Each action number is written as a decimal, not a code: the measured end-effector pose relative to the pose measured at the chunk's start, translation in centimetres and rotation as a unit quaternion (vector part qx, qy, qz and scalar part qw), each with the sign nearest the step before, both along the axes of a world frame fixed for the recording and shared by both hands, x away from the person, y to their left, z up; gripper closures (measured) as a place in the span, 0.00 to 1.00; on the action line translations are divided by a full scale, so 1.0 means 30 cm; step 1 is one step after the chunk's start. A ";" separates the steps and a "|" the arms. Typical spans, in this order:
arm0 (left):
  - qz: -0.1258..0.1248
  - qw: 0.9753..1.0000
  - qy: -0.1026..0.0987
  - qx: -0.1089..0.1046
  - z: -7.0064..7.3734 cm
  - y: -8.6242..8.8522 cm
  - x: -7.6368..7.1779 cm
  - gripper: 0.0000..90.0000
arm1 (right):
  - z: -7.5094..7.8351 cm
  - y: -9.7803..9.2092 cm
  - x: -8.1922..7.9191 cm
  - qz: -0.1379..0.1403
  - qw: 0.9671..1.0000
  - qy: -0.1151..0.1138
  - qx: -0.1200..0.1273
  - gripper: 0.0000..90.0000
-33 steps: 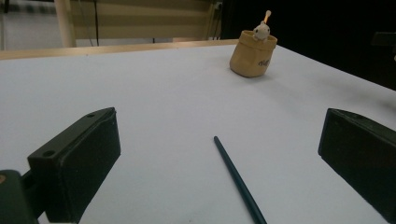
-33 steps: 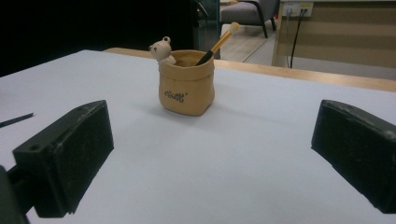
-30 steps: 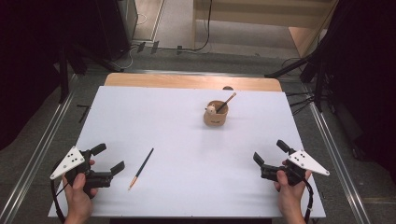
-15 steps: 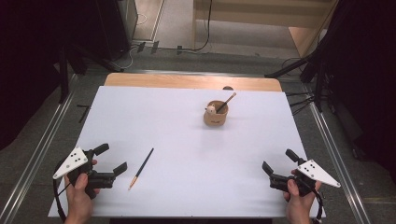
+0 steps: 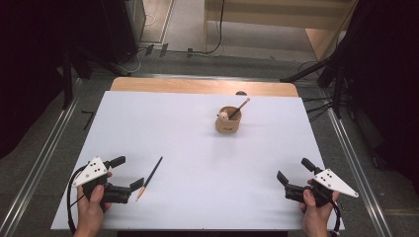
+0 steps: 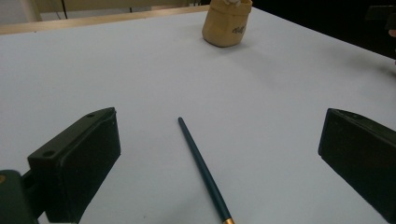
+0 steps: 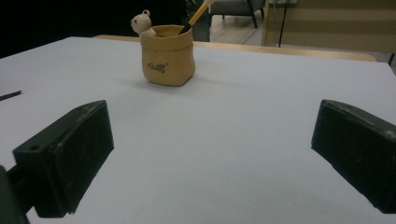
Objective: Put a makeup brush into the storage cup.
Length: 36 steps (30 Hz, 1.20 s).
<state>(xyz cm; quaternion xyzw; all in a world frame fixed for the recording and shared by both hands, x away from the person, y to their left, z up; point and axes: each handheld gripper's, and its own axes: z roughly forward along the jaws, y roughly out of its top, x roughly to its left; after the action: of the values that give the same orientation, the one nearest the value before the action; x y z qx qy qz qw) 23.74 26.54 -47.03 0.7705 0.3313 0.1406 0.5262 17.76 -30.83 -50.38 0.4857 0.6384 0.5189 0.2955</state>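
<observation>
Pre-grasp: left hand-held gripper [image 5: 127, 173] lined up on the loose paintbrush [image 5: 149, 177], nothing picked yet.

Paintbrush lies flat on the white counter [image 5: 197, 163], around 7 o'clock of the surface, dark handle pointing toward 1 o'clock, orange-gold end nearest the person. In the left gripper view it sits between the wide-open jaws, apart from both pads. Right hand-held gripper [image 5: 292, 174] waits at about 5 o'clock, jaws also spread wide, empty, aimed at the tan pen pot [image 5: 229, 120], which stands upright well apart at roughly 1 o'clock with a small bear figure [image 7: 140, 21] on its rim and another brush [image 5: 239, 108] leaning inside. My read: the job is dropping the loose brush into the pot. Next move calls for lowering the left jaws to the counter, straddling the thin handle, and closing squarely; a thin round shaft could roll or skid out.
</observation>
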 end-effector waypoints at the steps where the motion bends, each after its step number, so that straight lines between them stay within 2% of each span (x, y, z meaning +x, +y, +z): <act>1: 0.001 1.000 0.002 0.001 0.000 0.001 0.001 0.00 | -0.001 0.000 0.000 0.000 1.000 0.000 -0.001 0.00; 4: 0.000 1.000 0.006 0.007 -0.003 -0.003 0.003 0.00 | -0.002 -0.002 0.001 0.000 1.000 0.001 0.000 0.00; 18: -0.007 1.000 0.009 0.004 0.004 -0.012 0.006 0.00 | -0.005 -0.008 0.004 -0.003 1.000 0.000 0.001 0.00; 22: -0.009 1.000 0.022 0.012 -0.002 -0.018 0.009 0.00 | -0.005 -0.005 0.004 -0.001 1.000 0.000 -0.001 0.00; 26: -0.008 0.998 0.053 0.029 -0.015 -0.037 0.023 0.00 | -0.004 -0.004 0.001 0.000 1.000 -0.001 -0.001 0.00; 29: -0.009 0.995 0.083 0.050 -0.024 -0.060 0.033 0.00 | -0.007 -0.006 0.003 0.000 1.000 0.000 -0.001 0.00; 31: -0.009 0.993 0.093 0.072 -0.024 -0.079 0.035 0.00 | -0.007 -0.006 0.004 0.001 1.000 0.000 -0.002 0.00; 33: -0.001 0.990 0.102 0.101 -0.024 -0.103 0.036 0.00 | -0.006 -0.006 0.007 0.000 1.000 0.000 -0.001 0.00; 36: 0.013 0.984 0.119 0.131 -0.021 -0.128 0.036 0.07 | -0.005 -0.003 0.012 -0.001 1.000 0.001 0.002 0.00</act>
<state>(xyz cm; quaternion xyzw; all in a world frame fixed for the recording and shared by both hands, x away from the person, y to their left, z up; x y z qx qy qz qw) 24.81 22.70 -47.67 0.8393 0.3804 0.0974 0.3759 18.12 -30.92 -50.53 0.4873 0.6370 0.5196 0.2946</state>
